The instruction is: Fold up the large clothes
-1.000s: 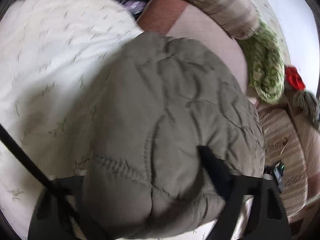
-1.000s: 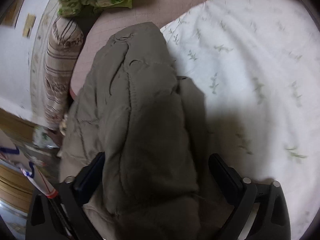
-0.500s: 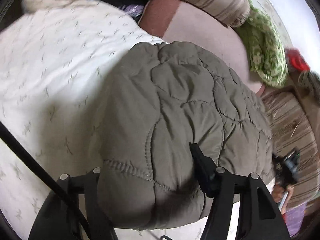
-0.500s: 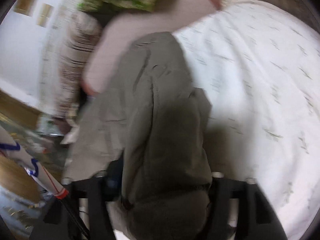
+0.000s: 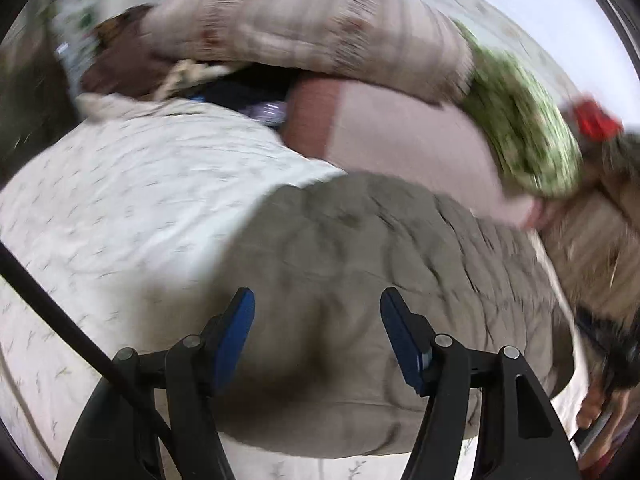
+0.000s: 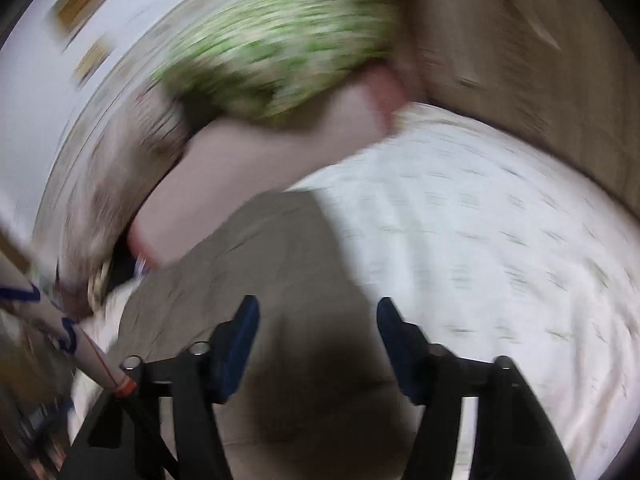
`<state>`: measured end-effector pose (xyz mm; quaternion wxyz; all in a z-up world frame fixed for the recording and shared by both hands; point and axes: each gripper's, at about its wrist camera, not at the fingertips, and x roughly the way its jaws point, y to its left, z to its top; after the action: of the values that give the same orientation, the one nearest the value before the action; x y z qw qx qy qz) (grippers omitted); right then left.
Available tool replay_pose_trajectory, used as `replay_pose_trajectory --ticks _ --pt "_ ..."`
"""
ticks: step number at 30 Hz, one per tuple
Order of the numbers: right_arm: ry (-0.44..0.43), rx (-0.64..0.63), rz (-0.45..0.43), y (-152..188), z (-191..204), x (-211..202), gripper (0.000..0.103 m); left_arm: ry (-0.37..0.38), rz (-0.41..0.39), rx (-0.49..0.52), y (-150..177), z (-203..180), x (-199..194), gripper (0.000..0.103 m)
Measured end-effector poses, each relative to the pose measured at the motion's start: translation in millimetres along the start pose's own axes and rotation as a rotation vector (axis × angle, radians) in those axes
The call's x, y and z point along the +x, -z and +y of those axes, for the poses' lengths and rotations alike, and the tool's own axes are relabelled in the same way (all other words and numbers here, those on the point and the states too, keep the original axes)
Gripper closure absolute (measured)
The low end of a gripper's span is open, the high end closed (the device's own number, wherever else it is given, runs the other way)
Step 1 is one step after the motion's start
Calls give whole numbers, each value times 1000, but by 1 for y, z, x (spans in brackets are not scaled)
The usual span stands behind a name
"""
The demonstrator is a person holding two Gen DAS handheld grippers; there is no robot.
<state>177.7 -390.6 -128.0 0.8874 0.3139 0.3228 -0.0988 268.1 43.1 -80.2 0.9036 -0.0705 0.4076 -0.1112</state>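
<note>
A folded olive quilted jacket (image 5: 380, 240) lies on the white patterned bedspread (image 5: 140, 184). My left gripper (image 5: 317, 294) hovers above its near end, open, its blue pads (image 5: 236, 332) bare and apart from the fabric. In the right wrist view the same jacket (image 6: 280, 248) lies below my right gripper (image 6: 318, 302). Its jaws are closing with nothing between them, and the jacket is under them, not in them. Both views are blurred by motion.
A striped bolster (image 5: 320, 28) and a green patterned cloth (image 5: 520, 128) lie beyond a pink sheet (image 5: 400, 140). A red thing (image 5: 596, 120) and a person's hand (image 5: 600, 412) show at the right. Brown boards (image 6: 540, 60) border the bedspread (image 6: 480, 220).
Both grippers have let go of the jacket, risen and drawn back from it. The jacket stays folded on the bedspread. The right jaws have narrowed.
</note>
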Motion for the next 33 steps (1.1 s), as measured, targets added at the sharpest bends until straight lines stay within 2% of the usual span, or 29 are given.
replay_pose_trajectory --ticks 2,4,7,8,10,14,16,18,20,22,25,29,33 --pt "-40 -109 15 9 45 16 43 -4 33 51 7 -16 18 39" --pt "-62 -170 47 16 71 36 43 -43 81 87 15 -24 41 38" --pt "16 -253 84 36 85 71 43 -151 65 166 22 -35 66 32" --pt "59 -307 66 43 88 82 43 -176 50 194 23 -39 71 30" --pt "91 -364 62 51 87 92 42 -195 41 207 24 -40 75 28" --pt "75 -338 68 45 81 90 41 -176 35 165 20 -34 59 28" --pt "86 -336 58 46 85 76 40 -171 -10 165 22 -36 40 28" --pt "72 -336 40 43 91 62 40 -204 -41 180 26 -37 28 28" --pt "81 -331 23 45 89 50 37 -221 -1 184 32 -32 34 28" --pt "100 -331 45 49 82 52 33 -221 38 173 37 -25 49 24" --pt "135 -365 61 54 74 64 32 -254 10 201 40 -30 48 23" --pt "141 -345 15 50 78 43 32 -250 -51 201 41 -35 25 24" --pt "184 -324 5 51 69 33 31 -270 -5 196 45 -28 37 23"
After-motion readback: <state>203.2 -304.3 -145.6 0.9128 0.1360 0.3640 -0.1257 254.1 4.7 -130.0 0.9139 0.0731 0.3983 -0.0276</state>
